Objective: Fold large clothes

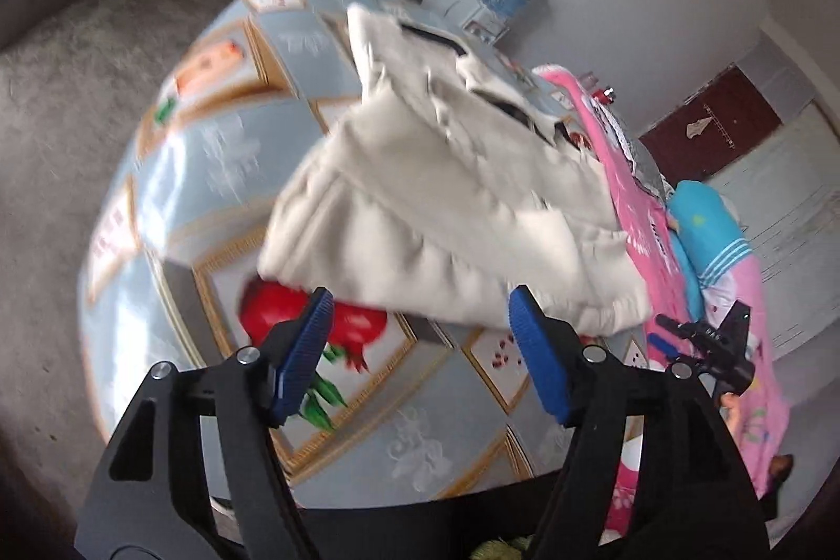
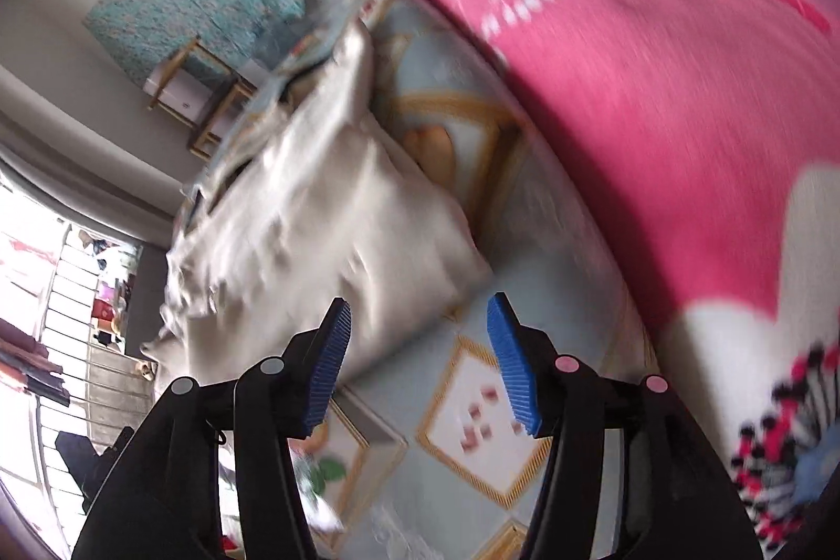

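A cream garment point(image 1: 446, 192) lies bunched and partly folded on the worktop point(image 1: 220, 171), which is covered with a pale blue cloth printed with framed fruit pictures. In the left wrist view the garment's thick near edge sits just beyond the left hand-held gripper point(image 1: 422, 313), over a printed red fruit; dark slits, perhaps zips or pocket openings, show toward its far end. The left hand-held gripper's blue pads stand well apart, with nothing between them but the patterned cloth.

In the right wrist view the same garment point(image 2: 315, 234) lies ahead and to the left of the right hand-held gripper point(image 2: 420, 313), its near corner reaching toward the left pad without clearly touching it. That gripper's pads are also apart and hold nothing. A pink blanket point(image 2: 656, 87) with white and red patterns lies along the right edge of the worktop, beside the garment. Both views are blurred.
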The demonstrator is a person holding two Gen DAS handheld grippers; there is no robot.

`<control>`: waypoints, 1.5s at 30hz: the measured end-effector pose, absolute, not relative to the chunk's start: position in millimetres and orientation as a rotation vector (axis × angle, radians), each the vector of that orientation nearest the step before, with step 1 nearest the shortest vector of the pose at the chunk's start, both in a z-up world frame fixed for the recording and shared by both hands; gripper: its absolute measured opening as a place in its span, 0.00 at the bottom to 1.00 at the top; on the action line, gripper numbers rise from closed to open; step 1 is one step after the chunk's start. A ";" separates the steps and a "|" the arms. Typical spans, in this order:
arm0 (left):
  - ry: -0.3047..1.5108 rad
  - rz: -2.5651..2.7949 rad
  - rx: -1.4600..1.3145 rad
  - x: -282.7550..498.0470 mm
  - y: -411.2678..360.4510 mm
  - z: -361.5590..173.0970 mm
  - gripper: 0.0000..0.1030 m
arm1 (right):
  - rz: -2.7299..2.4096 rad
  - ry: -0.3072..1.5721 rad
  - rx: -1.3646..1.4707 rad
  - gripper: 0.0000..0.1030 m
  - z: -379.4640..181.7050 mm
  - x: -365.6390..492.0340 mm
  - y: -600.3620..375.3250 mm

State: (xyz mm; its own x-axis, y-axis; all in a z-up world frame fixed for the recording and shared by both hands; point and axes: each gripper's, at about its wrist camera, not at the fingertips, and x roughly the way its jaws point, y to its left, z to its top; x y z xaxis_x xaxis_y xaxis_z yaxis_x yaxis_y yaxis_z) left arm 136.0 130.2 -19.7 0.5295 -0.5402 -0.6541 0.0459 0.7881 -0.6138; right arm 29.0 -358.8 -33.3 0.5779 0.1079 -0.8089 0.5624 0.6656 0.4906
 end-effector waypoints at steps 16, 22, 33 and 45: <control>0.861 -0.154 -0.861 163.6 136.1 -57.8 0.58 | -0.262 0.722 1.036 0.51 -66.1 59.2 -373.6; 0.856 -0.046 -0.489 176.3 100.3 -39.3 0.13 | -0.342 0.710 0.918 0.22 -54.5 77.3 -357.3; 0.545 -0.074 -0.101 112.1 61.4 70.8 0.05 | -0.392 0.603 0.548 0.14 52.9 43.0 -306.6; 0.960 -0.092 -0.339 71.0 139.1 -14.4 0.20 | -0.292 0.894 0.714 0.28 -25.2 -43.2 -340.5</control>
State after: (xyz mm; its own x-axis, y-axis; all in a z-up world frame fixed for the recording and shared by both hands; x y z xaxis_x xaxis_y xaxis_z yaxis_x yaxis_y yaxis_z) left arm 71.0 139.1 -14.4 0.5743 -0.2260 -0.7868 -0.0724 0.9433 -0.3238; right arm -43.2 -340.5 -25.2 0.6072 0.0552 -0.7927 0.5124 0.7353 0.4437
